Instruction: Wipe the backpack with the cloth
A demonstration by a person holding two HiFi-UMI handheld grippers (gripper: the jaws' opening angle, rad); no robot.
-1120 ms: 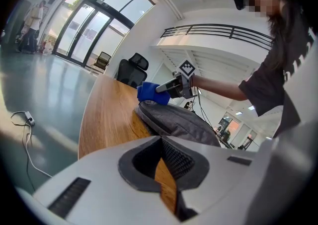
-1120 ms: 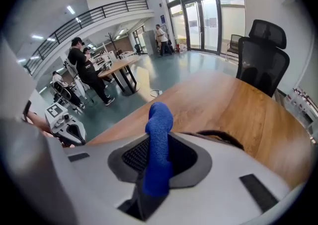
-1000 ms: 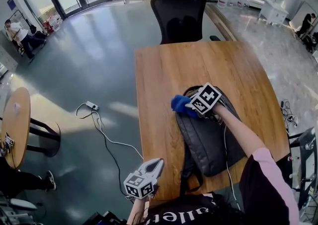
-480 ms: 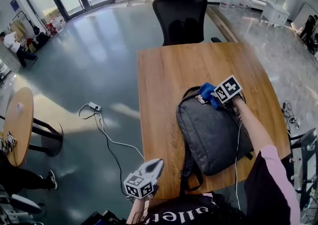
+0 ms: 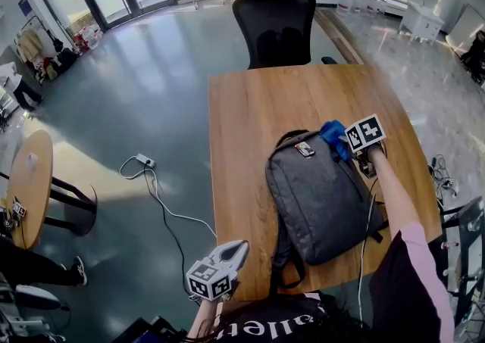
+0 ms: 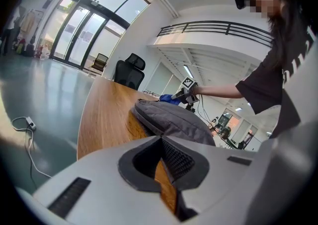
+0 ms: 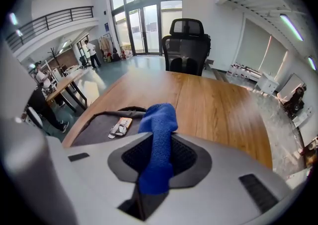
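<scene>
The cloth (image 5: 333, 135) is blue and pinched in your right gripper (image 5: 347, 144). In the right gripper view the jaws are clamped on its middle, with one end bunched up ahead of the tips (image 7: 158, 162) and the other hanging back between the pads. That front end sits at the top corner of the backpack (image 5: 318, 201), the corner nearest this claw, though you can't tell from these views whether it presses on the fabric.

The backpack is grey and lies flat on the wooden table (image 5: 250, 107). From your right claw it spreads out ahead and to the left, with a small orange-and-grey tag (image 7: 120, 126) just left of the cloth's tip. Bare tabletop runs on beyond the jaws to a black office chair (image 5: 276, 16) at the far edge.

Your left gripper (image 5: 235, 249) hangs off the near edge of the table, well apart from the backpack — its jaws are closed together and hold nothing (image 6: 161, 142). The backpack lies ahead of it on the table, and your right arm reaches in beyond that.

On the floor to the left of the left claw lie a white power strip (image 5: 142, 160) and its cable.
</scene>
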